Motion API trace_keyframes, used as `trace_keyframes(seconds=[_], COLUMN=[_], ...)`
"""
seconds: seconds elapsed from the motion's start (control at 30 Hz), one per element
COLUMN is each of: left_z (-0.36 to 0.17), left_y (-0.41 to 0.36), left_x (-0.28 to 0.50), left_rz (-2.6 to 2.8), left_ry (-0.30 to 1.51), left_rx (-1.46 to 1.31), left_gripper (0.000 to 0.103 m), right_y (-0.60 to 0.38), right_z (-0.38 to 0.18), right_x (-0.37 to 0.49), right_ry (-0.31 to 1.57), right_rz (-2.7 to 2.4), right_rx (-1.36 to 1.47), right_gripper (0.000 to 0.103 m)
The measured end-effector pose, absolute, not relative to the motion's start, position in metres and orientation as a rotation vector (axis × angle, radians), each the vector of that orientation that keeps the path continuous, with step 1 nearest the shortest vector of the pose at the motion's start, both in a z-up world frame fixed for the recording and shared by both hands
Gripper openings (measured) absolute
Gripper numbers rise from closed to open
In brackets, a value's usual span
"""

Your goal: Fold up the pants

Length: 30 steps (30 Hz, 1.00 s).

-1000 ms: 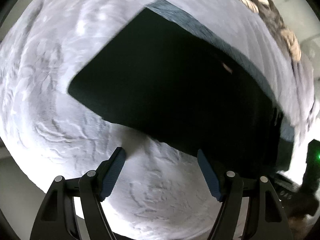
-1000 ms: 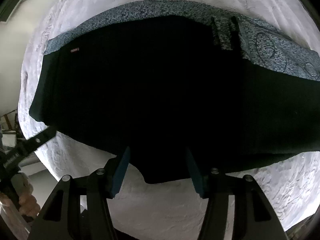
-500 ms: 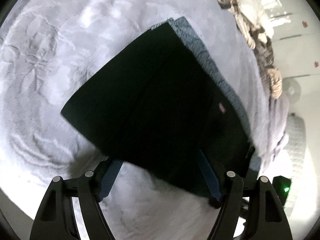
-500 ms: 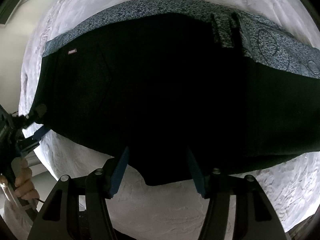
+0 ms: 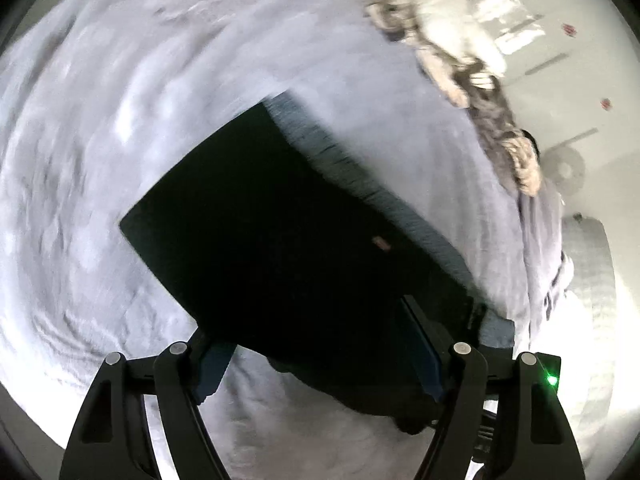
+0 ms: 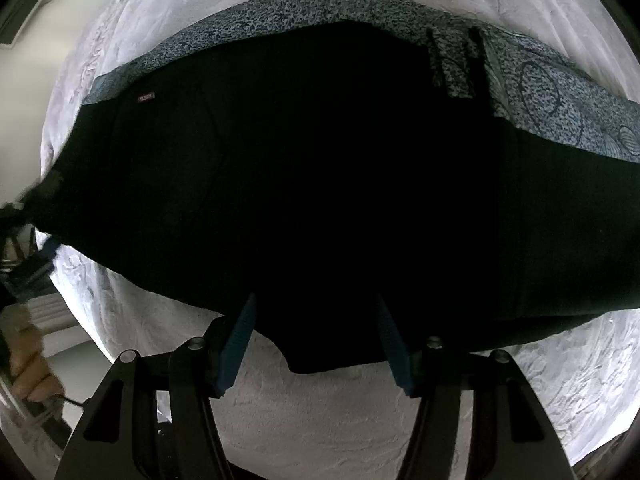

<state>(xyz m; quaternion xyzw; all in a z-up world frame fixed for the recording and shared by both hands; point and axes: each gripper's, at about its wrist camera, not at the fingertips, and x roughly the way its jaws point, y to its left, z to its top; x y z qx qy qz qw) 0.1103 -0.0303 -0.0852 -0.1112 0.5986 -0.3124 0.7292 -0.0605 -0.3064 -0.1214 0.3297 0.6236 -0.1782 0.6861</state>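
Observation:
Black pants (image 5: pixel 288 248) lie folded flat on a pale bedspread (image 5: pixel 120 120), with a blue patterned lining strip (image 5: pixel 352 172) along their far edge. My left gripper (image 5: pixel 320 360) is open, and the near edge of the pants lies between its blue pads without being pinched. In the right wrist view the pants (image 6: pixel 320 168) fill the middle, with the patterned waistband (image 6: pixel 540 88) on top. My right gripper (image 6: pixel 316 344) is open over a small flap at the near edge. The left gripper (image 6: pixel 44 248) shows blurred at the pants' left end.
A heap of beige and grey fluffy blanket (image 5: pixel 472 76) lies at the far right of the bed. Beyond it are a white wall and a round fan (image 5: pixel 564 168). A person's hand (image 6: pixel 28 364) shows at the left edge. The bed's edge (image 6: pixel 76 344) drops off there.
The left wrist view has swung and tilted up. The pants now sit lower and nearer, with their edge between the left jaws. The right gripper and its view have not changed.

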Motion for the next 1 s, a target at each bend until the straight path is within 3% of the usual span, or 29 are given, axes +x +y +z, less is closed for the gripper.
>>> trace_keyframes(seconds=[0.2, 0.23, 0.27, 0.37, 0.67, 0.8, 1.0], left_z=[-0.128, -0.133, -0.136, -0.124, -0.096, -0.101, -0.106], left_y=[-0.030, -0.030, -0.030, -0.040, -0.098, -0.105, -0.114], left_x=[0.132, 0.135, 0.136, 0.134, 0.077, 0.062, 0.056], left_rz=[-0.548, -0.516, -0.496, -0.498, -0.492, -0.499, -0.492], left_ry=[1.448, 1.462, 1.474, 1.428, 1.033, 0.936, 0.881], left_rx=[-0.292, -0.279, -0.248, -0.169, 0.437, 0.558, 0.638], left_gripper=[0.073, 0.057, 0.050, 0.039, 0.037, 0.037, 0.037], right_y=[-0.307, -0.307, -0.307, -0.308, -0.315, -0.282, -0.225], right_z=[-0.119, -0.115, -0.109, -0.078, -0.014, -0.012, -0.037], right_x=[-0.057, -0.056, -0.054, -0.040, 0.076, 0.136, 0.196], right_ry=[1.404, 1.404, 1.398, 1.342, 1.298, 1.383, 1.535], right_rz=[-0.395, -0.393, -0.386, -0.342, -0.035, 0.117, 0.264], right_rx=[0.714, 0.706, 0.696, 0.648, 0.615, 0.584, 0.524], right_gripper=[0.064, 0.064, 0.064, 0.064, 0.064, 0.071, 0.071])
